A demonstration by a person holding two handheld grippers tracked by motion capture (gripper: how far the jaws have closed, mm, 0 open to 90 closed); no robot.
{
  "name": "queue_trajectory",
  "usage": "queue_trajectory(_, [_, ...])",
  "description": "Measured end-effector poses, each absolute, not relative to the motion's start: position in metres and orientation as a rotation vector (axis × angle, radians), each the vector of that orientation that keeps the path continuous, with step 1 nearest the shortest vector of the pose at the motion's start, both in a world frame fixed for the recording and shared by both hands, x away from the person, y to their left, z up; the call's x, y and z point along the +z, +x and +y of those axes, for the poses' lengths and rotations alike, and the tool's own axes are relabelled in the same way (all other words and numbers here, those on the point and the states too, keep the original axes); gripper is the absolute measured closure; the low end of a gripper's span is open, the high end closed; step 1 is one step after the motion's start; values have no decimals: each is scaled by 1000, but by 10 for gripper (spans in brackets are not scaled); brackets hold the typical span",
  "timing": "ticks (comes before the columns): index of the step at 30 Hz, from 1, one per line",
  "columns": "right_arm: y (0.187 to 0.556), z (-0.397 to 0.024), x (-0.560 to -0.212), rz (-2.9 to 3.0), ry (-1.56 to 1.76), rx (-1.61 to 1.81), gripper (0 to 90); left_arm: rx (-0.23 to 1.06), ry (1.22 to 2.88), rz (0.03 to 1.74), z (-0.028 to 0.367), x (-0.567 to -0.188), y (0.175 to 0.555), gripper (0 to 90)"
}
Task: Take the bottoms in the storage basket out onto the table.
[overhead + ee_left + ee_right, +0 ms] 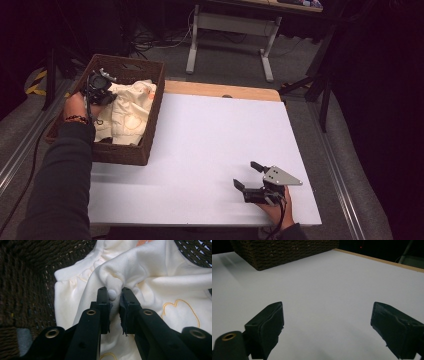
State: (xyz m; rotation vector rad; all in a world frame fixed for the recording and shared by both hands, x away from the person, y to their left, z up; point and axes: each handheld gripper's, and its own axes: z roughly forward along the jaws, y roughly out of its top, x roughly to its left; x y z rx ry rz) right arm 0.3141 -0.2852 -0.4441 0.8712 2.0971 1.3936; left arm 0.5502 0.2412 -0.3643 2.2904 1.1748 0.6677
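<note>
Left gripper view shows the left gripper (115, 302) pinching a fold of soft, light cream cotton garment (150, 285) inside the dark woven wicker basket (22, 290), a bunched ridge being a sound hold, while the right gripper (327, 325) hangs wide open, empty.

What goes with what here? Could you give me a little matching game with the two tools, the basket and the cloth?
1. left tool
2. right tool
3. wicker basket
4. cream garment

a. dark brown, at the table's left edge
b. open, above bare white tabletop
c. lying crumpled in the basket
d. pinching a fold of fabric

Pairs: 1-d, 2-b, 3-a, 4-c
</note>
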Motion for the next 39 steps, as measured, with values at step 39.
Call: queue_trajectory(39, [315, -288, -445, 2097, 881, 1401, 117, 560, 2404, 1051, 231, -371, 542, 714])
